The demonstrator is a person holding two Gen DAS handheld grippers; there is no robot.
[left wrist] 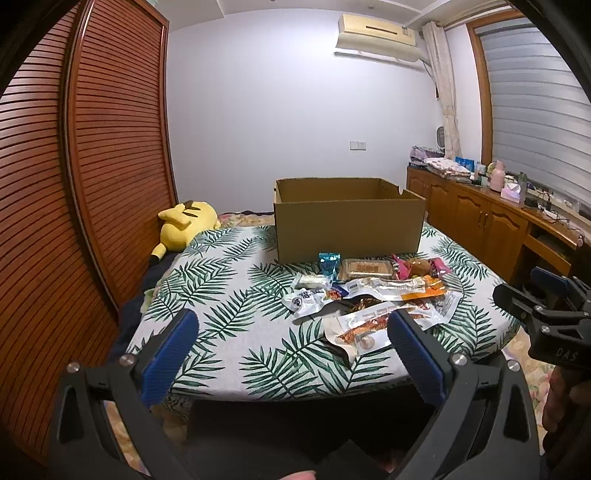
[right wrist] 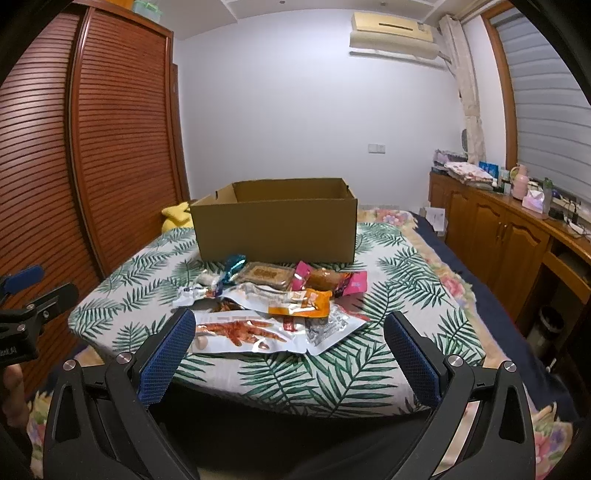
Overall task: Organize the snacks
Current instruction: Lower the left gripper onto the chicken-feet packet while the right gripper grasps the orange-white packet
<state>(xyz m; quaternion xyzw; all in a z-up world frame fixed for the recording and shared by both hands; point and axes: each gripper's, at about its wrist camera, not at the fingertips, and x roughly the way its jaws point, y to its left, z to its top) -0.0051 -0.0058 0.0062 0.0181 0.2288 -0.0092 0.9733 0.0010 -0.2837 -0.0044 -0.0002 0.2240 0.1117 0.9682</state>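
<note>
Snacks (right wrist: 273,310) heaped on leaf-print table (right wrist: 332,373), just before open cardboard box (right wrist: 275,229). Left gripper (left wrist: 291,343) and right gripper (right wrist: 290,341) both spread wide, empty, hovering near table edge.

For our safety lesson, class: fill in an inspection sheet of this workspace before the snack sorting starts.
Surface: leaf-print cloth over the table, lying flat.
Job's things: cardboard box, open on top, at the back; snack packets piled in front of it, none seen inside.
Clutter: yellow plush beside the table.
Grippers: left hand-held gripper open, empty; right hand-held gripper open, empty; both short of the packets.
Cables: some on the sideboard, none on the table.
Surroundings: slatted wardrobe, air conditioner, window blind.
</note>
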